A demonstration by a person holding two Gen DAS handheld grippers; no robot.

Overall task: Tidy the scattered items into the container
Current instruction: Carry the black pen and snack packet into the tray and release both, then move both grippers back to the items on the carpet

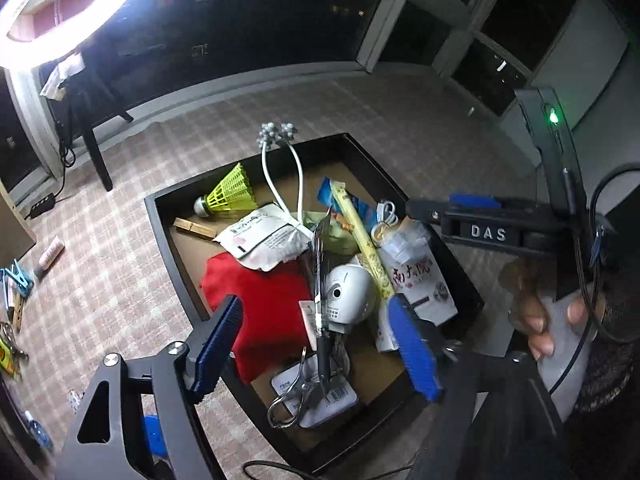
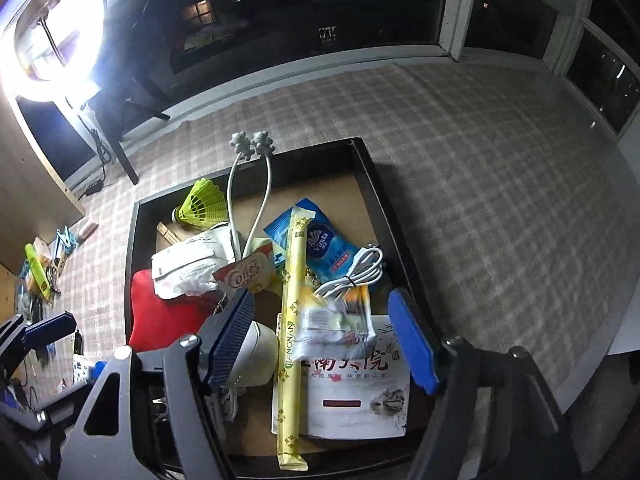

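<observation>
One dark tray (image 1: 160,216) on the checked floor held one yellow-green shuttlecock (image 1: 230,196), one red cloth (image 1: 264,312), one white round camera (image 1: 348,292), one coiled white cable (image 2: 352,272), one blue tissue pack (image 2: 320,244), one long yellow sleeve (image 2: 292,340), and one wooden peg (image 1: 194,228). Left gripper (image 1: 320,348) hung over the tray's near end, jaws wide apart, nothing between them. Right gripper (image 2: 324,340) likewise spread wide and empty, above the sleeve. More small items lay on the floor, left of the tray.

I can't ID the small blurred clutter on the checked carpet (image 1: 120,272) at left edge (image 1: 12,320); the red cloth (image 2: 160,316) is partly buried under packets.
</observation>
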